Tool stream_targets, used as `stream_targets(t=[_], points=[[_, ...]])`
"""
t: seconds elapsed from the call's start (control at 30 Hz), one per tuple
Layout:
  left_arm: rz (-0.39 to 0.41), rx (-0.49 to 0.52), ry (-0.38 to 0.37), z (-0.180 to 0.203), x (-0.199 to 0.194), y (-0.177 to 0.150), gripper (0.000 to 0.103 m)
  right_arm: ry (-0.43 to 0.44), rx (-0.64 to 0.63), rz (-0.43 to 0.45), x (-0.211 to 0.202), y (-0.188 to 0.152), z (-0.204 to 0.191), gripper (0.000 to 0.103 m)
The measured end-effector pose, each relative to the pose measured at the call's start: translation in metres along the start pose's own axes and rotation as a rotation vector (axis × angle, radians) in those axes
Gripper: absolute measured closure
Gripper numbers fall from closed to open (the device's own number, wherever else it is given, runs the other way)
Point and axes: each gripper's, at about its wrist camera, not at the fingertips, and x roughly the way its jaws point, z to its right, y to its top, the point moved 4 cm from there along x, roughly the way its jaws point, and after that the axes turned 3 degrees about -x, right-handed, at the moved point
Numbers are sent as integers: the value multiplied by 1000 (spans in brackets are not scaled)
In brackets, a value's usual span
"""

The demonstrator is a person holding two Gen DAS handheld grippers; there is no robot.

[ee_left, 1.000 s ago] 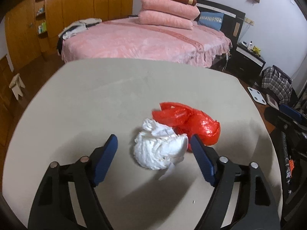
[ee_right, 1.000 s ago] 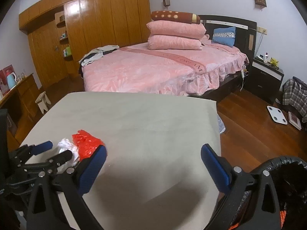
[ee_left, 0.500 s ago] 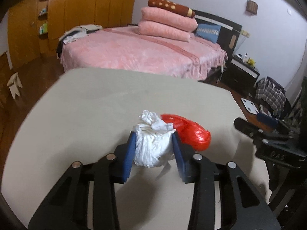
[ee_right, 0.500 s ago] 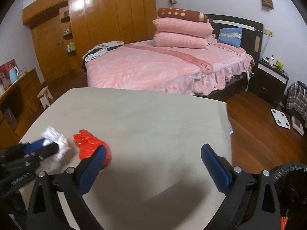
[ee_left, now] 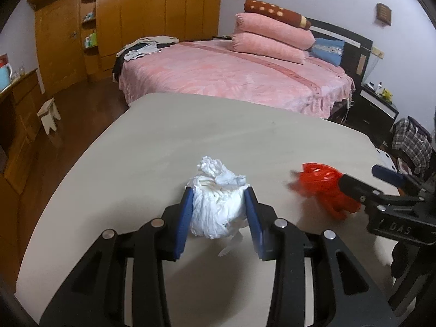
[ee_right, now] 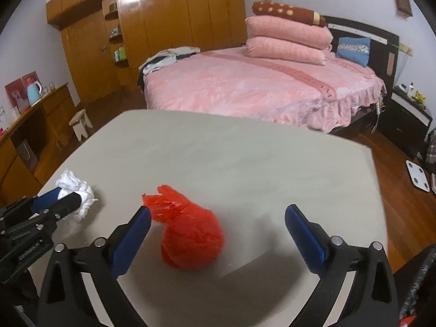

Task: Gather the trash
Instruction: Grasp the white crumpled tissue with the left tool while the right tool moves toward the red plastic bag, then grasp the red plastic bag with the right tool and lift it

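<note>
Left wrist view: the left claw [ee_left: 218,199] is clenched on the white paper wad [ee_left: 216,204], both blue pads pressed into its sides, above the beige worktop [ee_left: 190,136]. To the wad's right lies the red plastic bag [ee_left: 324,188], partly behind the right claw's finger.

Right wrist view: the right claw [ee_right: 218,218] is spread wide, released, with the red plastic bag [ee_right: 190,234] between its fingers on the worktop [ee_right: 245,158]. Only here the bag's knotted top shows.

Left wrist view looks forward along its fingers, low and close over the beige table [ee_left: 152,147], facing the pink bed [ee_left: 218,73]. Right wrist view sits just to its right, same heading, close over the table [ee_right: 245,158]. Both share table, bed [ee_right: 245,81], wooden wardrobe [ee_right: 177,21].
</note>
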Motion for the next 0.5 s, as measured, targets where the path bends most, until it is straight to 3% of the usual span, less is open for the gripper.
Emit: stream_targets(t=[0.2,0.3,0.5], points=[[-1,-9,-2,-4,-2,-2,66,35,-2,-69,14,-10,-10,31],[-2,-8,-6,-2,-2,-2,66,59,-14,-87,15,-13,-14,54],[11,-2,-8,1,-12,-3,66,73,-21,-62,0,-12,-16,59]])
